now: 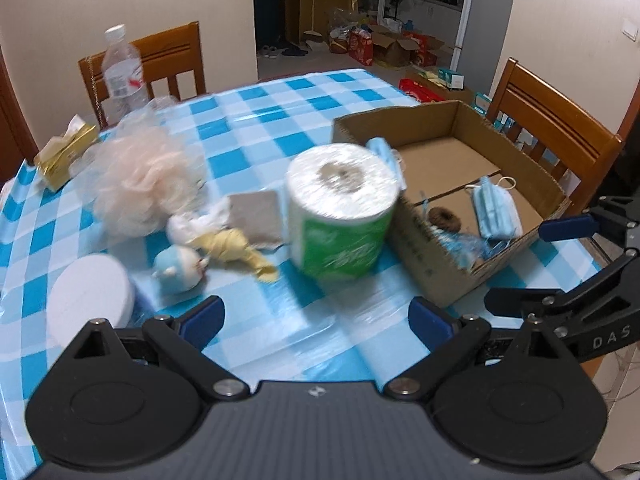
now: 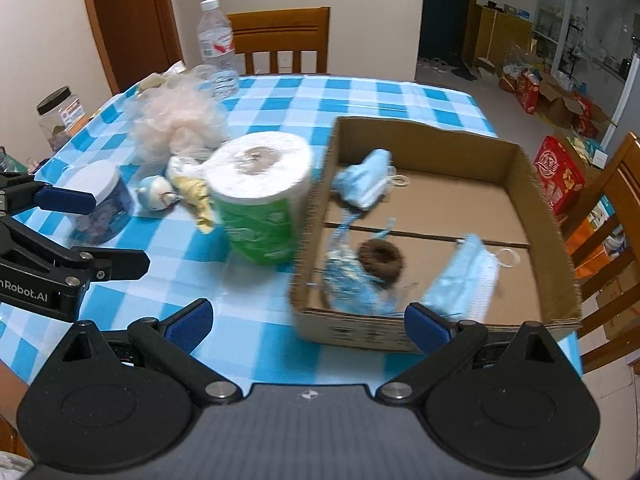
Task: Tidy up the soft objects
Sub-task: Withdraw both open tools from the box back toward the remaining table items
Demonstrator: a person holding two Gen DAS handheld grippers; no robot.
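A toilet roll in a green wrapper (image 1: 342,208) (image 2: 262,196) stands upright on the checked tablecloth, against the left wall of an open cardboard box (image 1: 436,268) (image 2: 420,132). Inside the box lie a blue face mask (image 1: 494,212) (image 2: 460,280), a second mask (image 2: 364,180), a brown scrunchie (image 2: 380,258) and a blue ribbon bundle (image 2: 348,280). Left of the roll sit a pink bath puff (image 1: 140,176), a yellow cloth (image 1: 236,248), a grey cloth (image 1: 256,212) and a small blue plush toy (image 1: 178,266). My left gripper (image 1: 318,316) is open just short of the roll. My right gripper (image 2: 308,320) is open before the box's near wall.
A white-lidded jar (image 1: 92,296) stands at the near left. A water bottle (image 1: 120,72) and a gold tissue pack (image 1: 64,152) are at the far left. Wooden chairs (image 1: 552,120) stand behind and to the right of the table.
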